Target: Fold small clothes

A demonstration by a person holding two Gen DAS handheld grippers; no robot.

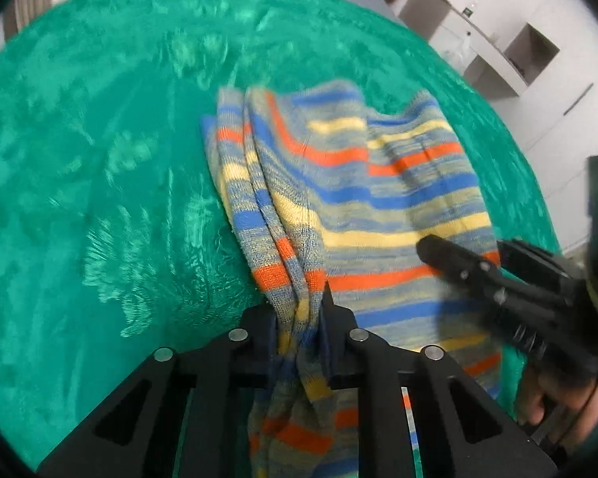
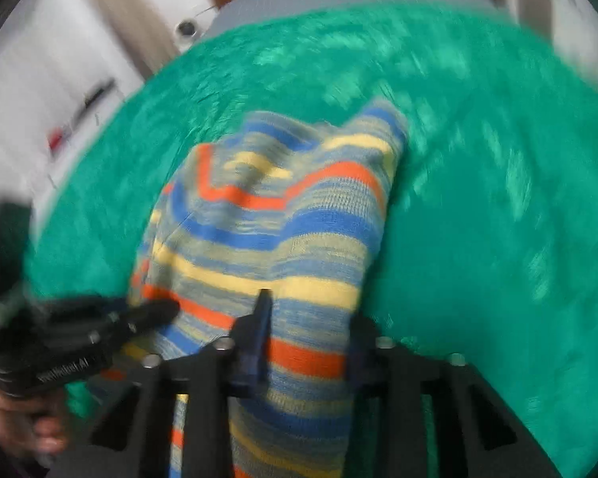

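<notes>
Fingers of the left gripper (image 1: 299,318) pinch a bunched edge of the striped knit garment (image 1: 358,183); the right gripper (image 2: 307,326) clasps its near hem. Spread on the green blanket (image 1: 99,159), it looks soft, light, floppy; corners suit gripping.

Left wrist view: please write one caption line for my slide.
Left gripper pinches a bunched edge of the striped knit garment on a green plush cover; right gripper meets it alongside.
</notes>
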